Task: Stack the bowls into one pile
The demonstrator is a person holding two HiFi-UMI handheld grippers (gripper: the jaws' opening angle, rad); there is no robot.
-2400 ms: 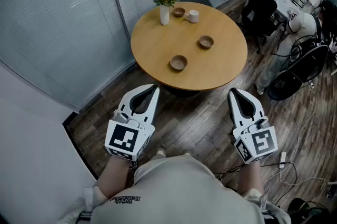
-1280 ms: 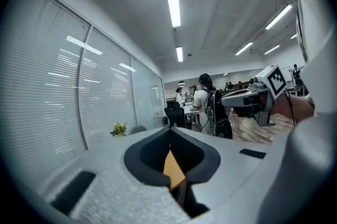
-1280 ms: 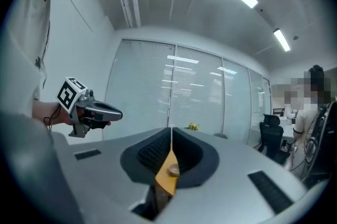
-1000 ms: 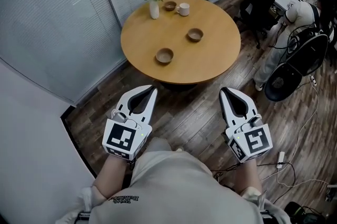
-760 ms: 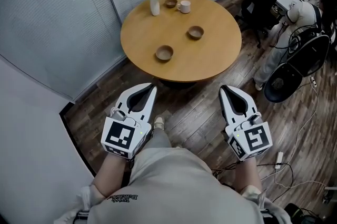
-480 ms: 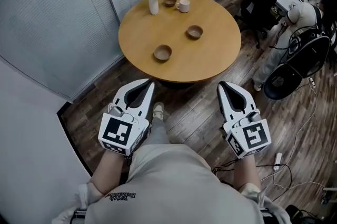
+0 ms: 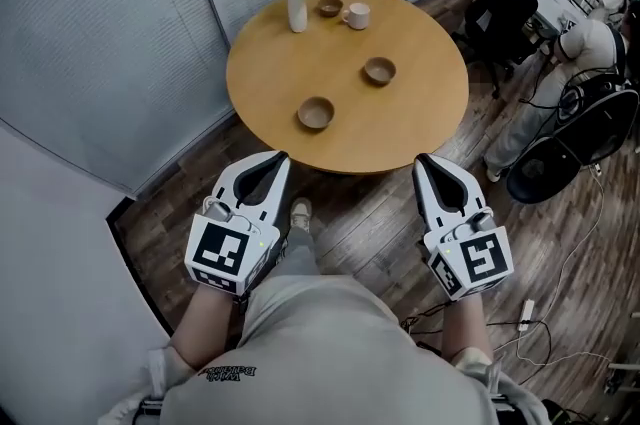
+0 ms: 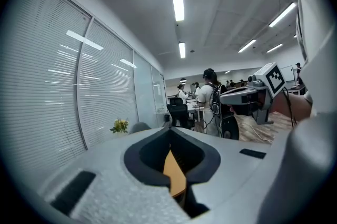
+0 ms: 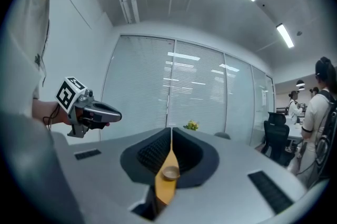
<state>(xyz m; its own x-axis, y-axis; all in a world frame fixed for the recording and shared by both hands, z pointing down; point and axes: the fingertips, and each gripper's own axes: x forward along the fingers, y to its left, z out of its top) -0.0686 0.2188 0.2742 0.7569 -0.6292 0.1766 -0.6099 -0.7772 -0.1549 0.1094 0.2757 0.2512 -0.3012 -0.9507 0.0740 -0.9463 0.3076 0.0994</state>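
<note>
While both claws hang over the wooden floor (image 7: 370,213) short of the round tabletop (image 7: 430,103), neither touches any of the three bowls. The left claw (image 7: 279,156) is clenched, its jaws meeting at the tip with nothing gripped. In the left gripper view only a sliver of the tabletop shows through the hollow behind the tips. Its point lies near the tabletop's near rim. The nearest bowl (image 7: 317,113) sits beyond it and a little to its right, well apart from it and upright on the wood.

Along the far rim a white vase of yellow flowers (image 7: 297,1) stands at the left. The far bowl (image 7: 330,7) is just beside it, and a white mug (image 7: 357,15) is close to that bowl. The middle bowl (image 7: 379,70) sits alone on the tabletop's right half, apart from the nearest bowl and from the far bowl. None of the three is stacked.

The right claw (image 7: 424,159) is likewise clenched and empty. It is level with the left claw, and its tip is close to the near rim on the right. In the right gripper view a bowl (image 9: 169,172) shows in the hollow behind the closed tips, far off on the tabletop and not gripped; which of the three it is I cannot tell. Right of the tabletop are a black fan (image 7: 570,143) and a person in white clothes (image 7: 590,43).
</note>
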